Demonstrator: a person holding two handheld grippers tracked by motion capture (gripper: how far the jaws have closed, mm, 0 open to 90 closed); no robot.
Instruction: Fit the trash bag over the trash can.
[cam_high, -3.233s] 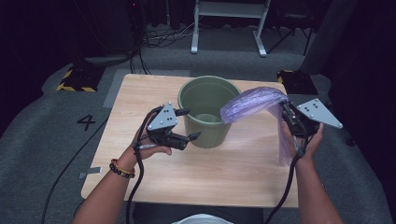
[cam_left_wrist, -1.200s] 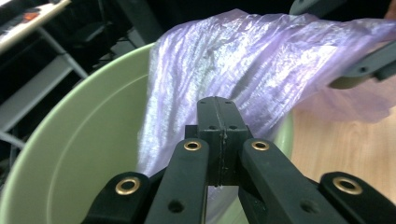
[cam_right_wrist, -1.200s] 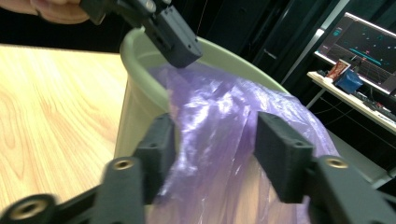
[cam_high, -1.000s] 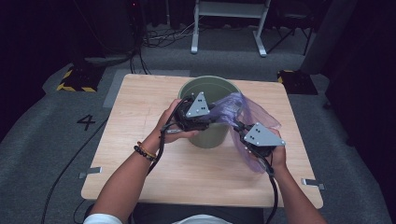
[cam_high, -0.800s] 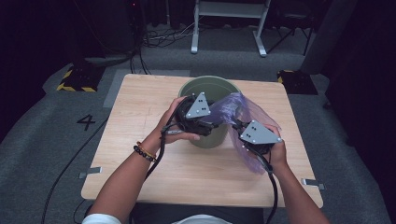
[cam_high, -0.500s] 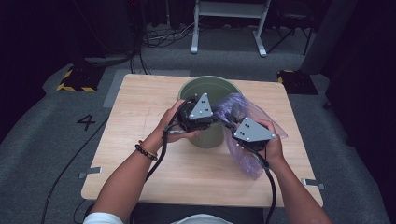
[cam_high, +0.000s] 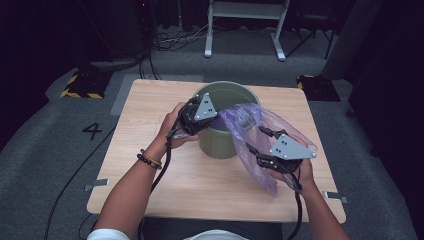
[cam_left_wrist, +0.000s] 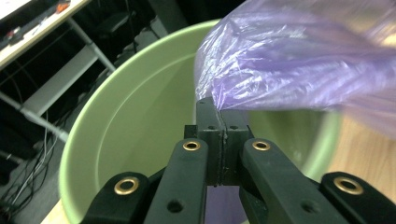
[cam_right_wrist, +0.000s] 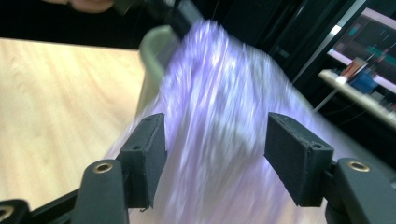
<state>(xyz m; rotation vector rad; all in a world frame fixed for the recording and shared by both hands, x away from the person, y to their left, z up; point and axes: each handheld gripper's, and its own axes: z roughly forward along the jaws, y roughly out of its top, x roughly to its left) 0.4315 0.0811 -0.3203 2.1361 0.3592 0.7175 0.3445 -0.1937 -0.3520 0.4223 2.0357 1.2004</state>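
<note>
A pale green bucket (cam_high: 218, 146) stands mid-table. A thin purple plastic bag (cam_high: 252, 155) drapes from its rim down its right side onto the wood. My left gripper (cam_high: 221, 113) sits at the bucket's near rim. Its jaws have just been closing and are now shut on the bag's edge (cam_left_wrist: 243, 88), above the bucket's inside (cam_left_wrist: 140, 121). My right gripper (cam_high: 256, 139) is lower right of the bucket. Its jaws have just been opening and stand open (cam_right_wrist: 215, 158). The blurred bag (cam_right_wrist: 219, 93) lies between and beyond the pads, which do not press on it.
The wooden table (cam_high: 150, 100) has bare wood left of the bucket and along the front edge. Grey floor with a painted "4" (cam_high: 93, 131) and a cable surrounds it. A white stand (cam_high: 245, 20) is behind the table.
The left gripper has closed on the bag's edge at the bucket's rim. The right gripper has let go of the bag and drawn back toward the right front. Earlier it held the bag up alone.
</note>
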